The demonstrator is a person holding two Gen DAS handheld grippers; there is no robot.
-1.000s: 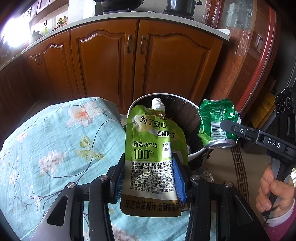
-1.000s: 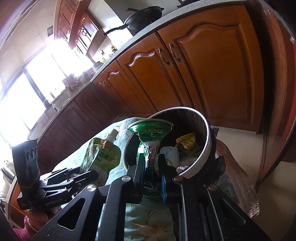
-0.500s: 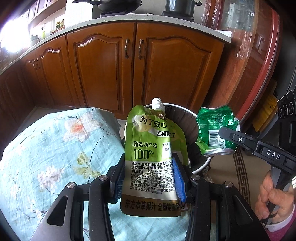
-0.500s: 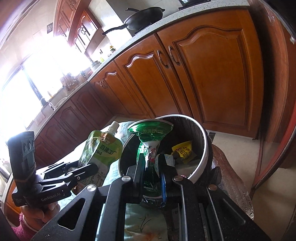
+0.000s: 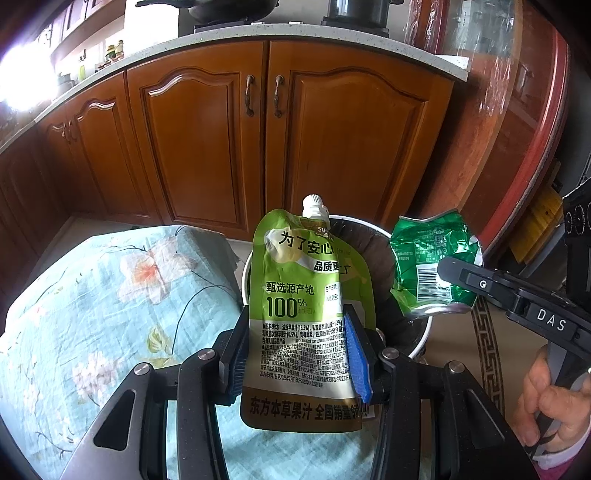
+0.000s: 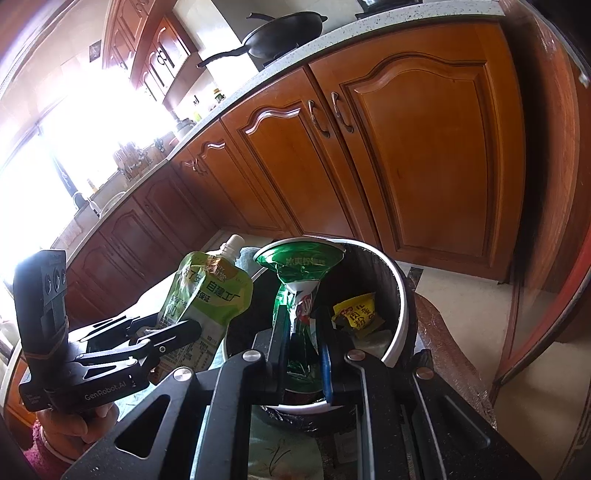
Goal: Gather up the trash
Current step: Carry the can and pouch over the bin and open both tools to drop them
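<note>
Under both of my tongs lies a pale blue floral cloth (image 5: 92,302) spread over a raised surface, and past its edge stands a round bin (image 6: 400,295) with a white rim and a dark liner. Behind it run brown wooden cabinets (image 5: 207,147) under a speckled counter (image 5: 258,31), with a tiled floor below.

From the left wrist I see 2 dark pots on that counter and a red-edged round table (image 5: 532,155) wrapped in plastic on the right. Only the right wrist looks into the bin, where a yellow wrapper (image 6: 356,312) lies among other rubbish, and it shows a black wok (image 6: 284,35) on the counter and a bright window at the left.

My left gripper (image 5: 295,350) clamps a green juice pouch (image 5: 306,317) by its 2 side edges; the pouch stands upright, white cap on top, printed with Chinese text and "100%", in front of the bin's near rim. My right gripper (image 6: 304,347) is pinched narrow on a crushed green can (image 6: 301,291), flattened in the middle and flared at the top, held over the bin's opening
</note>
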